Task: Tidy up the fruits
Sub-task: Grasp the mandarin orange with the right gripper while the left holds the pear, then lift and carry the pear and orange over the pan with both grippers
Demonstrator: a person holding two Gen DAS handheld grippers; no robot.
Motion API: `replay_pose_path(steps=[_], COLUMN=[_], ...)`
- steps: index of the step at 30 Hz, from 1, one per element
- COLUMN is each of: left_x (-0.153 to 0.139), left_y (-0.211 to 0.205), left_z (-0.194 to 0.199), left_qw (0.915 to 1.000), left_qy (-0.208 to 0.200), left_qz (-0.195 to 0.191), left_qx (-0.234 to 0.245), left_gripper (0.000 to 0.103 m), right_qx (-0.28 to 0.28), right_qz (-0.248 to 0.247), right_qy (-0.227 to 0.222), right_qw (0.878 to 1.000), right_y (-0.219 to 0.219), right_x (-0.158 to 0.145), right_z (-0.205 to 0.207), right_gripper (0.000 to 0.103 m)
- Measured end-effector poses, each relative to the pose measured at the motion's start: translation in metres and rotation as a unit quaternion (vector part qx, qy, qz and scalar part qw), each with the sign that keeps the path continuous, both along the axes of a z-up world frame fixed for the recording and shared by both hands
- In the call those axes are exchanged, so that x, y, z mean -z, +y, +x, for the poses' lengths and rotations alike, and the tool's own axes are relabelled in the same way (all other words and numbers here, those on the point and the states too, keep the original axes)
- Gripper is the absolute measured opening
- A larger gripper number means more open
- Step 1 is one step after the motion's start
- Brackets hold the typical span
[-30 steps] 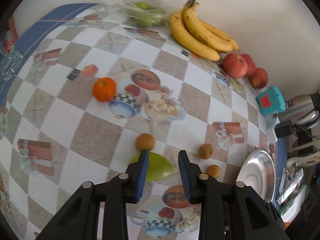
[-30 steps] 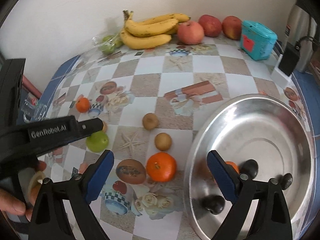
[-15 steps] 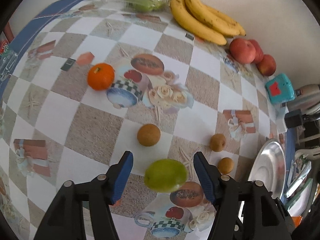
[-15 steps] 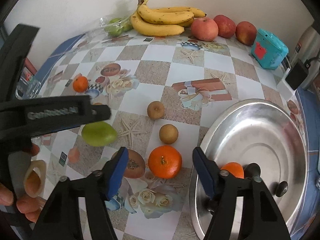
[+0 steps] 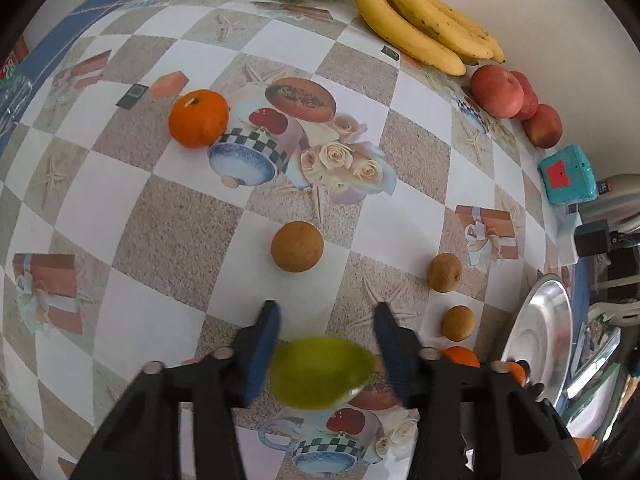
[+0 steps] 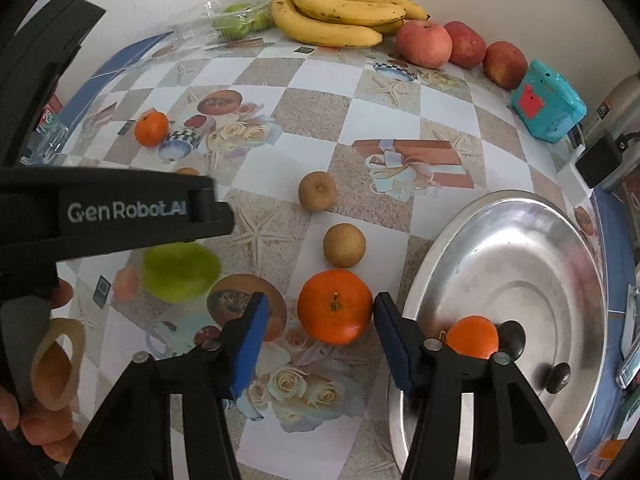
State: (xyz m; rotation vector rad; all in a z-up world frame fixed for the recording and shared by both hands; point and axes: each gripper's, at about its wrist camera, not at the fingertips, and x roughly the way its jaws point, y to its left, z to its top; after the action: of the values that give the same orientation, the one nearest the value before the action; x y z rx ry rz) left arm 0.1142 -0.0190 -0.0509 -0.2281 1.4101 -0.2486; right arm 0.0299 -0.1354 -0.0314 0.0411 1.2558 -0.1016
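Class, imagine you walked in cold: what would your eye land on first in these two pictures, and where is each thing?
First, the bright orange sitting just ahead of the open right tongs, beside the big silver plate that already holds another orange. Next, the blurred green fruit between the open blue fingers of the left tongs. Far back along the wall lie the bananas and red apples.

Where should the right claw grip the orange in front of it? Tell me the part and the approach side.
Grip the orange across its widest middle, coming straight forward and low from the near side. It sits stem-up on the tablecloth, and the open right claw already flanks it.
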Motion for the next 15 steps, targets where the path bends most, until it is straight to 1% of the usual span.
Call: replay_pose_path(steps=[4, 6, 8, 11, 13, 15], left_x=[-0.003, -0.005, -0.005, -0.006, -0.009, -0.012], left_y=[-0.002, -0.004, -0.005, -0.005, -0.003, -0.002], left_z=[-0.003, -0.003, -0.003, -0.001, -0.001, -0.001], left_qw=[1.0, 0.9999, 0.9999, 0.9999, 0.9999, 0.9998], left_qy=[-0.001, -0.007, -0.008, -0.009, -0.014, -0.018], left_qz=[0.005, 0.012, 0.012, 0.007, 0.003, 0.002], left_qx=[0.003, 0.007, 0.005, 0.0, -0.004, -0.003], left_gripper=[0.046, 0.045, 0.044, 0.041, 0.034, 0.032], right_qx=[0.003, 0.006, 0.009, 0.011, 0.013, 0.016], right_qz=[-0.005, -0.01, -0.004, 0.001, 0.01, 0.026], right_qy=[-0.001, -0.002, -0.005, -0.008, -0.009, -0.011], right_qw=[1.0, 1.0, 1.0, 1.0, 1.0, 0.999], right_y=[-0.003, -0.004, -0.006, -0.007, -0.009, -0.01], right_x=[0.0, -0.001, -0.001, -0.001, -0.001, -0.001], right_z=[-0.001, 0.0, -0.001, -0.001, -0.001, -0.002], right_gripper=[0.046, 0.041, 0.04, 0.04, 0.04, 0.04])
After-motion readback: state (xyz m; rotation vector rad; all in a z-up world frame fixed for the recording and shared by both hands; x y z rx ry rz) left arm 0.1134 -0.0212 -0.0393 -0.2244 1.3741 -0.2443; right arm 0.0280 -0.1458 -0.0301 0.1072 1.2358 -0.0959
